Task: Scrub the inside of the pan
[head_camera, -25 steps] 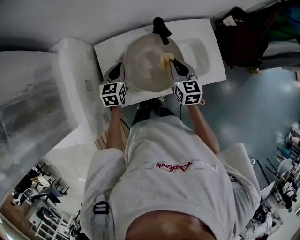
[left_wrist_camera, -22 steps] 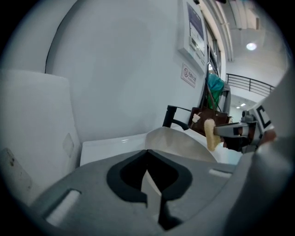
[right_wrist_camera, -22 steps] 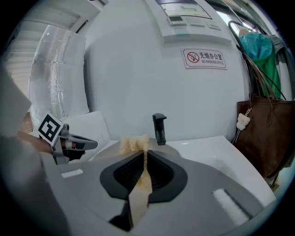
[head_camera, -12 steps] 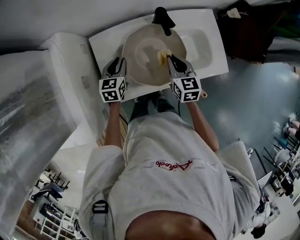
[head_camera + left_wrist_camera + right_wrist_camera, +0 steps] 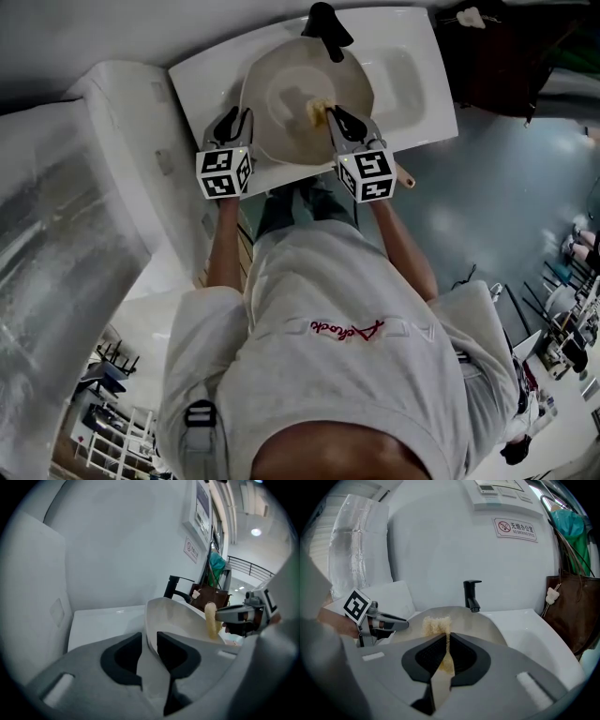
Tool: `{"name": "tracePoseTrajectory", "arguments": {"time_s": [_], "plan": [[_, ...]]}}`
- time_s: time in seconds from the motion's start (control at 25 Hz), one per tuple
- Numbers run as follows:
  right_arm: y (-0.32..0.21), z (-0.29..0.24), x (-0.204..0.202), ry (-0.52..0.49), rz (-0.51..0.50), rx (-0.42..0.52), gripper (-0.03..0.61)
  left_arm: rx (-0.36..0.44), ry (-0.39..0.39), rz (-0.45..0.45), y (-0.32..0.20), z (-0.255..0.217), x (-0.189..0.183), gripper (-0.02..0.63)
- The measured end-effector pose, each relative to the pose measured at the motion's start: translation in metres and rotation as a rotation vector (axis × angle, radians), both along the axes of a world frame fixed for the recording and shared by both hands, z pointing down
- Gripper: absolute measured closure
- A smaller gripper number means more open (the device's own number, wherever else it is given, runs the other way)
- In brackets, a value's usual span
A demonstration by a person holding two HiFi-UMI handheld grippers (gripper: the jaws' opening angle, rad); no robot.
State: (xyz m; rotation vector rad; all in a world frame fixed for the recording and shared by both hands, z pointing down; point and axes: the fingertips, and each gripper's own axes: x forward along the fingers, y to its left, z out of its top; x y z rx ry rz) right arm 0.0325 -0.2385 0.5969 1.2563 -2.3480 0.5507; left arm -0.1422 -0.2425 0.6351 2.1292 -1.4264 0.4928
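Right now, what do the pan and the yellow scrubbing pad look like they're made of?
Pan: probably metal with a pale beige, matte coating; thin rim, soft sheen, no bare shine. Scrubbing pad: coarse, fibrous yellow material, sponge or loofah-like; its edge looks rough and frayed.

**A:** What fills the foreground?

**B:** The right gripper (image 5: 446,641). Its two dark jaws are pressed together on a yellowish sponge (image 5: 435,625), which sticks up past their tips over the inside of a pale, round pan (image 5: 485,625).

**A:** And around the pan?

**B:** A white surface (image 5: 534,630) spreads to its right, and a black tap (image 5: 472,596) stands upright just behind it. At the pan's left rim is the left gripper (image 5: 405,624), its jaws opening. Whether the rim lies between them cannot be told from here.

**A:** The background?

**B:** A white wall (image 5: 440,541) carries a small sign (image 5: 515,528) with a red prohibition symbol. A brown bag (image 5: 572,616) hangs at right, and clear plastic sheeting (image 5: 356,550) is at left.
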Motion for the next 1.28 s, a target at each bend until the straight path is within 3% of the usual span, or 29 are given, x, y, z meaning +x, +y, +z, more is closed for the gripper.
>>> {"name": "tracePoseTrajectory", "arguments": {"time_s": [0.52,1.04,1.28], "plan": [[-0.007,0.012,-0.017,0.124,-0.122,0.028,0.549,0.001,0.03,-0.001,0.0,0.001,0.004,0.546],[-0.025,0.022,-0.055,0.417,-0.412,0.147,0.549,0.004,0.039,0.001,0.0,0.002,0.003,0.546],[-0.031,0.032,-0.08,0.493,-0.525,0.181,0.549,0.008,0.045,-0.002,0.0,0.0,0.003,0.546]]}}
